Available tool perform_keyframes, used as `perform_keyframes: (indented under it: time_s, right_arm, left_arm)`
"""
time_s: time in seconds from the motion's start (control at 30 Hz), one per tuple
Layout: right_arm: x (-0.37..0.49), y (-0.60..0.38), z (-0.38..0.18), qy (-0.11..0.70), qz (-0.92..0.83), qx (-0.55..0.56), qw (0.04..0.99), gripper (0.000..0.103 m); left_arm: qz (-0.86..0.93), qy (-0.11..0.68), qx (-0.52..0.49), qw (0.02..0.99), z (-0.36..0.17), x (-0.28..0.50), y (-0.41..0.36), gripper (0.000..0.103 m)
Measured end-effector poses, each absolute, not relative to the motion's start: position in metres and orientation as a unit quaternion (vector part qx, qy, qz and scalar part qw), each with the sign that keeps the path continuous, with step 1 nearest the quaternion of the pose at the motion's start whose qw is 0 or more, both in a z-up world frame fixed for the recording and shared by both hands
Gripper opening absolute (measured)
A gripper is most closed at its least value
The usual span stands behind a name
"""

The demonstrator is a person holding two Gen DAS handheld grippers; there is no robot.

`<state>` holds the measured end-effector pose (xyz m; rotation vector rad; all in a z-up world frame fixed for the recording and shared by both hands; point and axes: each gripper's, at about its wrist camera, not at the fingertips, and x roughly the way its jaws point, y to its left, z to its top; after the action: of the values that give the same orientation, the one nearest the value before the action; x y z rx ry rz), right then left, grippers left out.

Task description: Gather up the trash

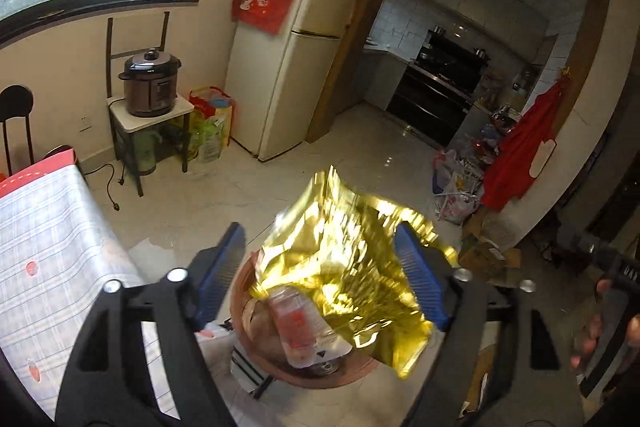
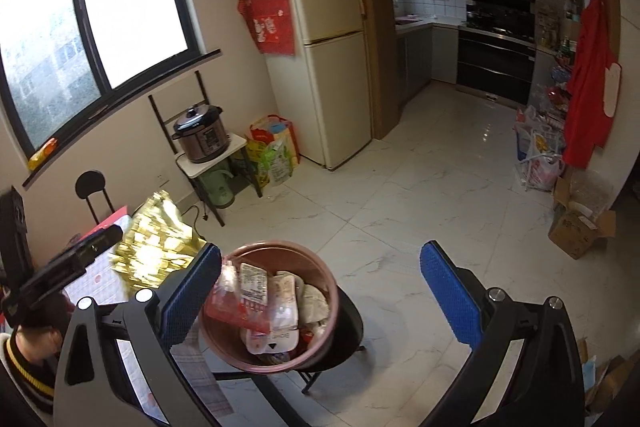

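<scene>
Above the pink basin (image 2: pixel 276 307), a crumpled gold foil bag (image 1: pixel 352 267) hangs between the blue pads of the left gripper (image 1: pixel 324 275); its jaws stand wide and the pads do not press on the foil, which looks blurred and loose. The bag is thin, mirror-bright metallic film, creased into sharp folds, with a jagged torn edge at its top. From the right wrist view the same foil shows just left of the basin, beside the left gripper's black body.

The basin is round, smooth plastic with a rolled rim, and it sits on a black seat (image 2: pixel 348 327) just beside the worktop (image 1: pixel 48 227), which is covered in a pale plaid cloth with small red motifs. Inside the basin lie flat, soft plastic wrappers: a clear pouch with red print (image 2: pixel 236 303), a white pouch with a black triangle mark (image 2: pixel 272 341), and crumpled pale paper or film near the far rim.

The right gripper (image 2: pixel 320 291) is right of the basin with its jaws spread wide and nothing between them; its ribbed blue pads are rectangular, set on matte black arms with silver bolts.

Beyond the basin, the floor (image 2: pixel 420 207) is glossy white marbled tile. A cream refrigerator (image 2: pixel 332 67) stands behind the basin, draped with red cloth.
</scene>
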<state>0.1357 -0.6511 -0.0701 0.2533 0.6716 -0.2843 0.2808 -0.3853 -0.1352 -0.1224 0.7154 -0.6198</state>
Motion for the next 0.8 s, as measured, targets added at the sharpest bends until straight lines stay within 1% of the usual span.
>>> perform_keyframes:
  time_s: [0.1,0.33,0.5,0.8]
  right_arm:
    - [0.131,-0.66,-0.073,0.327,-0.145,0.13,0.925,0.098]
    - [0.131,-0.651,-0.073,0.327,-0.136,0.136,0.925,0.098]
    - [0.134,-0.622,-0.062,0.32,-0.114,0.126,0.932,0.098]
    - [0.134,-0.54,-0.033,0.319,-0.076,0.09,0.94,0.098]
  left_arm:
    - [-0.31,0.336,-0.057,0.888,-0.131,0.279,-0.387,0.085]
    - [-0.273,0.334,-0.051,0.901,-0.119,0.265,-0.344,0.087]
    - [-0.228,0.316,-0.034,0.92,-0.096,0.24,-0.297,0.096]
    - [-0.147,0.305,-0.024,0.941,-0.054,0.198,-0.207,0.097]
